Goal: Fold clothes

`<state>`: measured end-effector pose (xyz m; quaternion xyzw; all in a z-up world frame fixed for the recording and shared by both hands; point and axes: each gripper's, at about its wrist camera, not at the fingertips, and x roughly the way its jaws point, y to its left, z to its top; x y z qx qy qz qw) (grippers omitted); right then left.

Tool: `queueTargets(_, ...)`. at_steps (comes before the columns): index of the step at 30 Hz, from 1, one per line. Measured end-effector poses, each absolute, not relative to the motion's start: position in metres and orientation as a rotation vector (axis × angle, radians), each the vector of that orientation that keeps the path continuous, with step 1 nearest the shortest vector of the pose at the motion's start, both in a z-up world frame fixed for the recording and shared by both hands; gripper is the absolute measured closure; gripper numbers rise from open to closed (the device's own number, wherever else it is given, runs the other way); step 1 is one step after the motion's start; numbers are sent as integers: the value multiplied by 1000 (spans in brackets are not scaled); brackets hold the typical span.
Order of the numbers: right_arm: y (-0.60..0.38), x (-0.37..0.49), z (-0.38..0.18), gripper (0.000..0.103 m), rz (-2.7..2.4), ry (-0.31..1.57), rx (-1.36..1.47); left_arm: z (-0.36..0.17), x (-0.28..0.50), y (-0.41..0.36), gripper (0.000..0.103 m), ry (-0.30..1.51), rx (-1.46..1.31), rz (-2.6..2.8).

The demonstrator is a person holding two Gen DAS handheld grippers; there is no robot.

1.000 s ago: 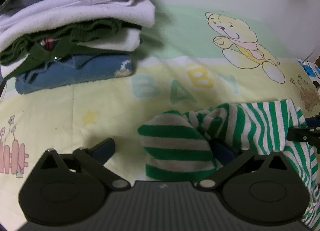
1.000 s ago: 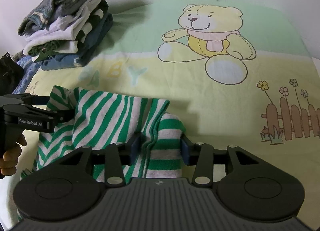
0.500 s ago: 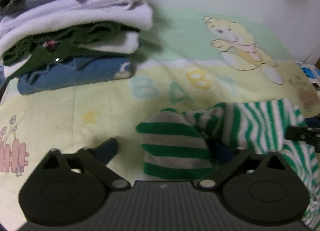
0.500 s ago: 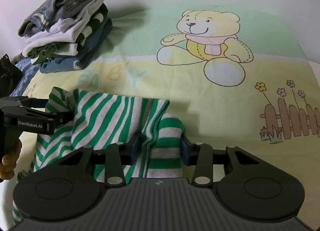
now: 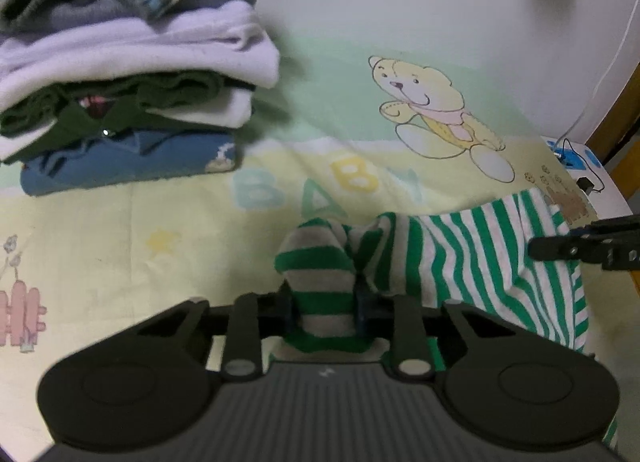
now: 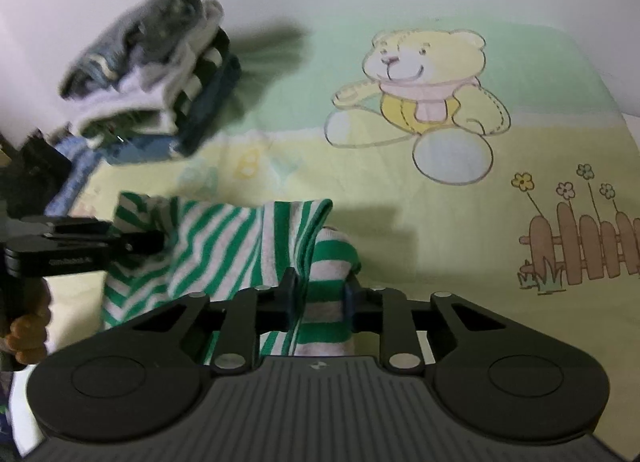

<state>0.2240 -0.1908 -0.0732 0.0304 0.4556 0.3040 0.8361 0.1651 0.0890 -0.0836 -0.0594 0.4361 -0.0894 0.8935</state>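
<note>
Left tongs (image 5: 324, 308) have just been closing, now clenching one cuff of the green-striped garment (image 5: 472, 258) lying on the bear blanket (image 5: 160, 230). Right tongs (image 6: 320, 302) likewise closing, gripping the other cuff. Best lifting both evenly, keeping cloth taut.

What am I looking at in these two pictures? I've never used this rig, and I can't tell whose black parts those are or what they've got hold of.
There is no robot arm. A person holds a two-finger gripper in each hand, and each gripper has a camera looking along its fingers.

One picture is from the left gripper, with the right one showing at its edge. The other is from the right gripper, with the left one and the person's hand at its edge.

Both have just been closing and now pinch a green striped garment, each at one end, over a baby blanket with a bear printed on it. Behind stands a stack of folded clothes.
</note>
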Motion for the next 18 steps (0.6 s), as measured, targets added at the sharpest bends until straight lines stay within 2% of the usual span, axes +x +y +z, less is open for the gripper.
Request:
queueTargets(4,-200,215,-58,81,704,905,96,-66,149,87,84,856,-108,-180)
queueTargets(18,-247,146,-13,81,916,753,96,-8,37,82,84,726,-44,-223)
